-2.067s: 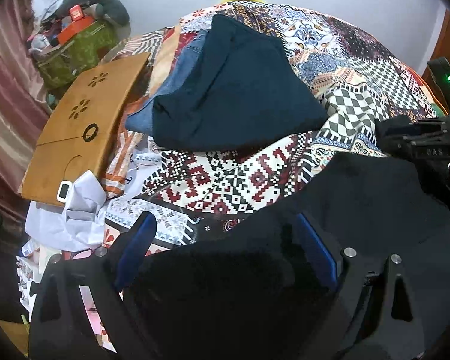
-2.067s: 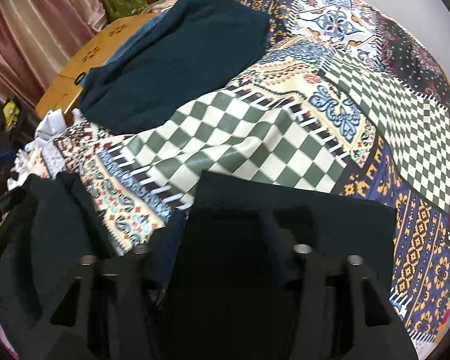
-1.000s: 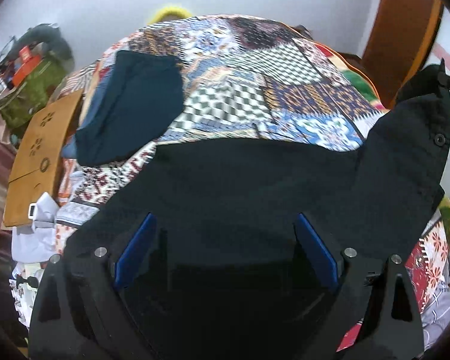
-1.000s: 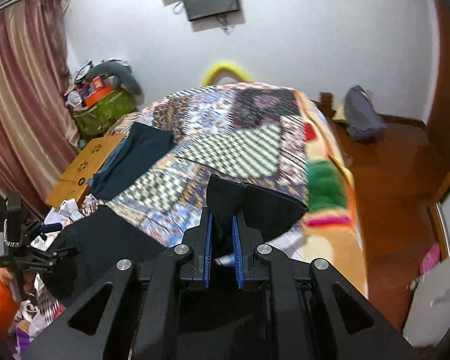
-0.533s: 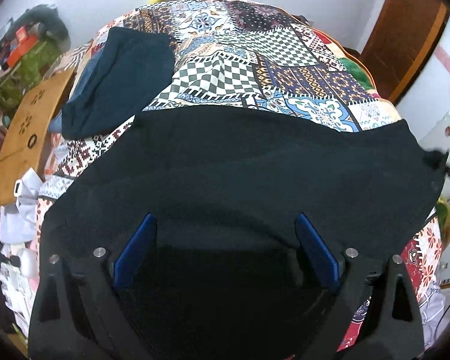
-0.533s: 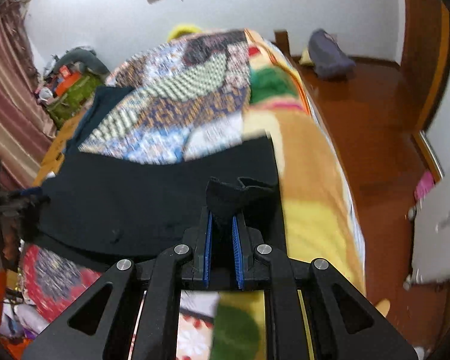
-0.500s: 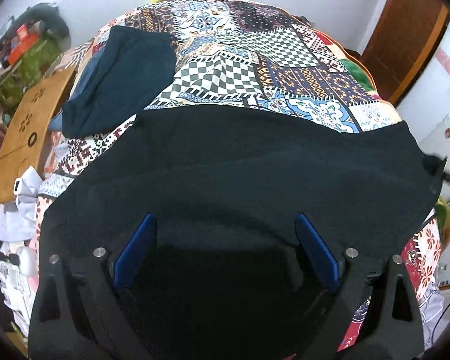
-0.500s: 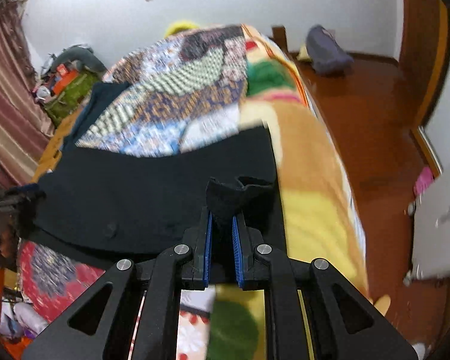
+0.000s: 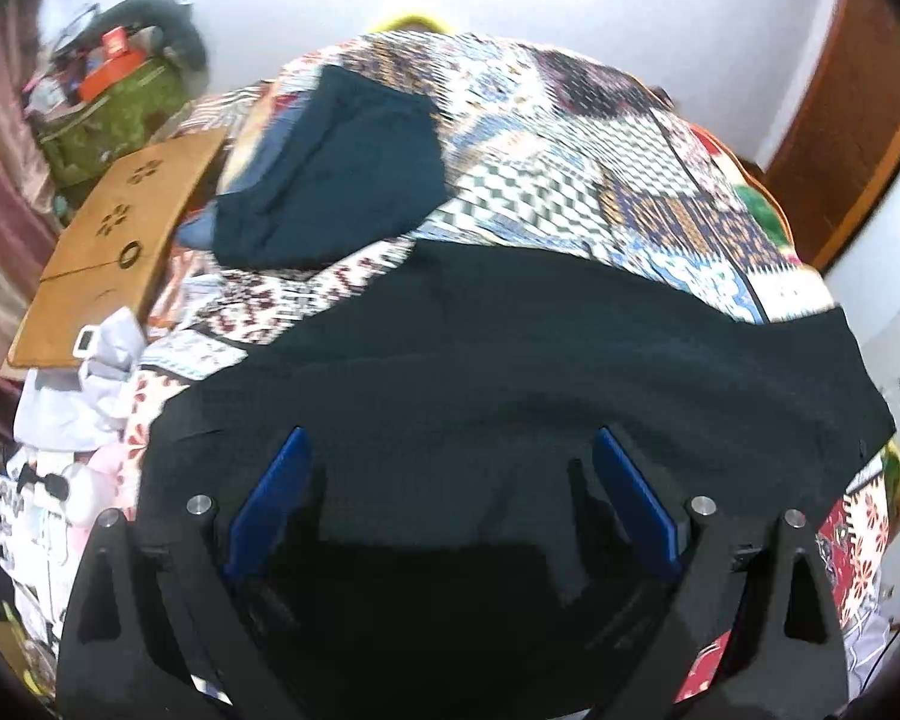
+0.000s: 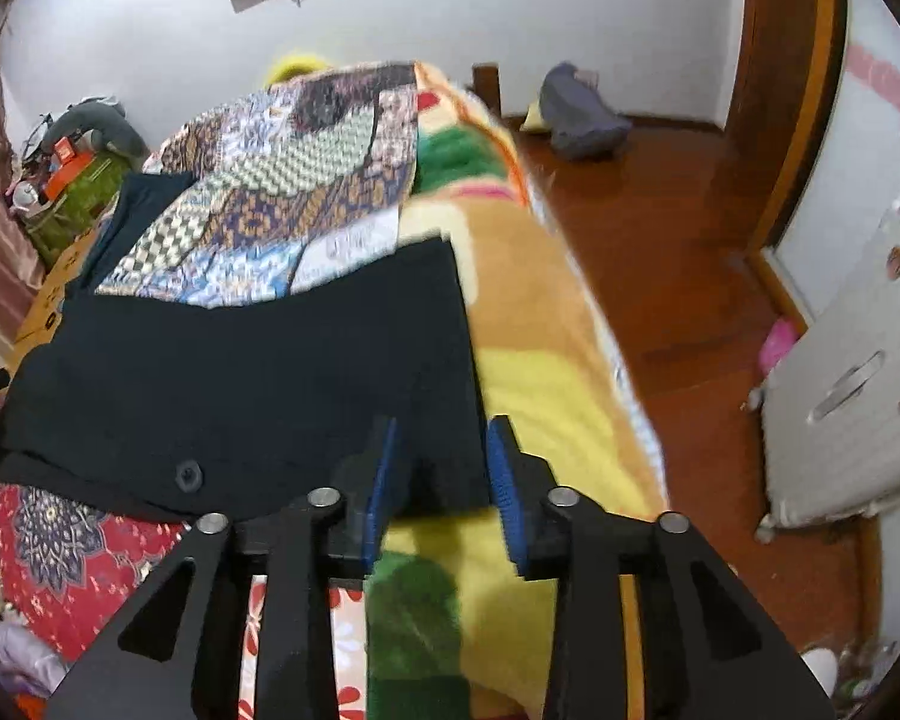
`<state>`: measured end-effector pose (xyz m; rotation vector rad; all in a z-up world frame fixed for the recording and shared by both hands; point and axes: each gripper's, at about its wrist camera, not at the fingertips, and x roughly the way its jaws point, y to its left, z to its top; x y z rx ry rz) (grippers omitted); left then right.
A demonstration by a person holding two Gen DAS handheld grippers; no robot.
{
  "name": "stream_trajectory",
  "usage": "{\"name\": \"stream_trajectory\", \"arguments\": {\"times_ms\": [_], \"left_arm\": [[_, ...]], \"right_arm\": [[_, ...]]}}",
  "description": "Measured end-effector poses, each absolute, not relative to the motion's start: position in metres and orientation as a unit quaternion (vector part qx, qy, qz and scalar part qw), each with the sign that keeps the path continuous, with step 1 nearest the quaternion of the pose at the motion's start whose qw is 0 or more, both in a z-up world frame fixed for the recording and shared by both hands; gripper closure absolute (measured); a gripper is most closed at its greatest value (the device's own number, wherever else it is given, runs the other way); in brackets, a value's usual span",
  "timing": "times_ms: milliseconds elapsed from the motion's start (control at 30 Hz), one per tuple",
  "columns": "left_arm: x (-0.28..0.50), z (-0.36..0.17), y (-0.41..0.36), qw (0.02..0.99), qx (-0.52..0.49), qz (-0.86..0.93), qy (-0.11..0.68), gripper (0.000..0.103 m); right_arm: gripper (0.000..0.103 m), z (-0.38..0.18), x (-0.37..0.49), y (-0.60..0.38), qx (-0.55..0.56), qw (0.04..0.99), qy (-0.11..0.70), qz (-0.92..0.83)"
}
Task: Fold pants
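Lying spread flat across the lower half of both frames, black pants [image 9: 540, 372] cover the bed [image 10: 546, 360], no fold visible yet. Left gripper [image 9: 450, 498] gapes wide, holding nothing. Right gripper [image 10: 441, 474] stands partly open around the pants' corner.

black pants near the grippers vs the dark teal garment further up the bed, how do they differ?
The black pants are spread wide across the bed's near end; the teal garment is a compact folded pile farther back on the left. The pants look black, the garment blue-green. The pants sit between the open fingers of the left gripper and right gripper; nothing is at the garment. Both rest on the patchwork bedspread.
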<state>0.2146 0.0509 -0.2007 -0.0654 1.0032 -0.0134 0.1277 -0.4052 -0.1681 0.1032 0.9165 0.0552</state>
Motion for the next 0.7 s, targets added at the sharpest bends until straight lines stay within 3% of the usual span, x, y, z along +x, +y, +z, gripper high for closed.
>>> {"name": "stream_trajectory", "arguments": {"times_ms": [400,700], "left_arm": [[0.205,-0.192,0.185,0.875,-0.103,0.105,0.462,0.007],[0.225,-0.243,0.259,0.829,-0.163,0.143,0.516,0.007]], "right_arm": [[0.06,-0.104,0.185,-0.274,-0.018,0.91,0.372,0.183],[0.059,-0.122,0.241,-0.16,-0.047,0.869,0.392,0.298]]}}
